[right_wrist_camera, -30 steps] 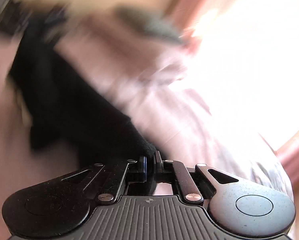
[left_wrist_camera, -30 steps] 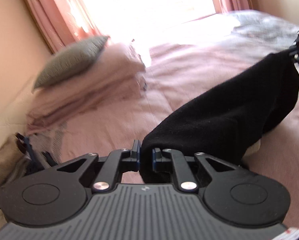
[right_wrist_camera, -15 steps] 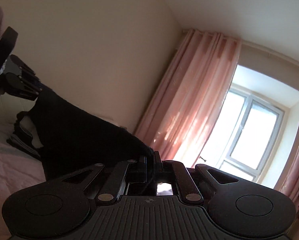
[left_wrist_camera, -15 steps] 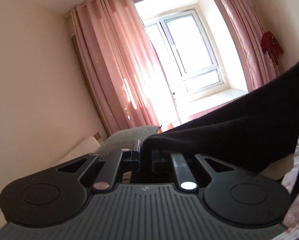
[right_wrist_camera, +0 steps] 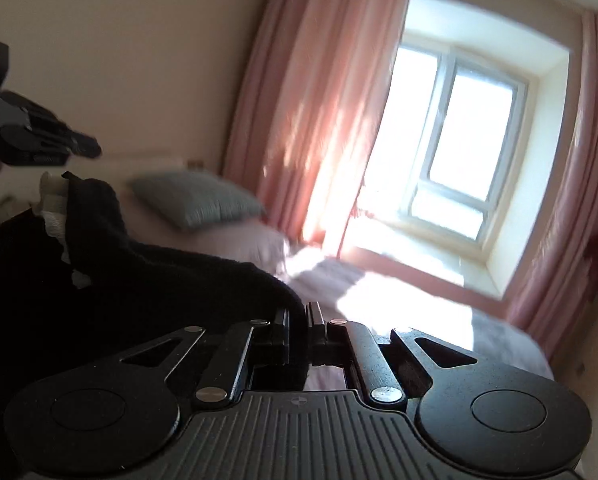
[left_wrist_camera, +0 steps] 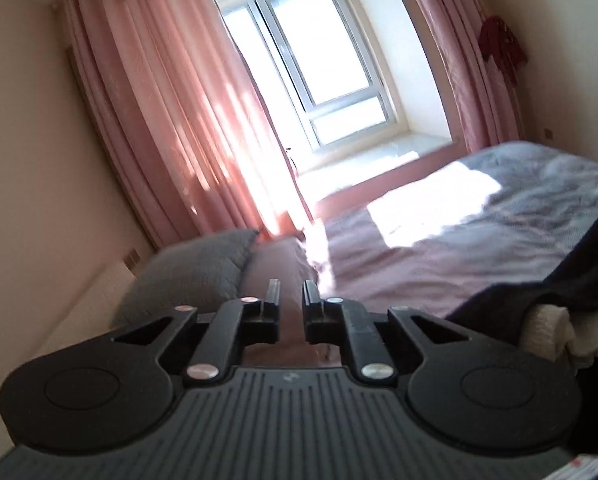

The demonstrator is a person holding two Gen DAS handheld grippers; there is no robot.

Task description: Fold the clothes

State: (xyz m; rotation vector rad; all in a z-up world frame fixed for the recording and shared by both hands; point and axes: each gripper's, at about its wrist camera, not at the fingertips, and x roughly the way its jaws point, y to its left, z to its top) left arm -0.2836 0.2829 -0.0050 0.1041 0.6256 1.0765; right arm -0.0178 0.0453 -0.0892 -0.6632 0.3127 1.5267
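Observation:
A black garment [right_wrist_camera: 139,280] with a white fleecy lining [right_wrist_camera: 55,220] hangs in the air above the bed. My right gripper [right_wrist_camera: 299,314] is shut on an edge of it, and the cloth bulges over the left finger. In the left wrist view the same garment [left_wrist_camera: 559,292] droops at the right edge, apart from my left gripper [left_wrist_camera: 291,286]. That gripper is open, with only the bed visible in the gap between its fingers. From the right wrist view the left gripper [right_wrist_camera: 93,149] is held up just above the garment's top edge.
A bed with a pink sheet [left_wrist_camera: 399,264] lies below. A grey pillow [left_wrist_camera: 195,272] rests on folded pink bedding near the headboard wall, and a grey blanket [left_wrist_camera: 539,176] covers the far end. Pink curtains [left_wrist_camera: 171,128] flank a bright window [right_wrist_camera: 459,120].
My left gripper has opened and let go of the black garment, which now hangs from the right gripper alone. Both views have tipped down from the window towards the bed.

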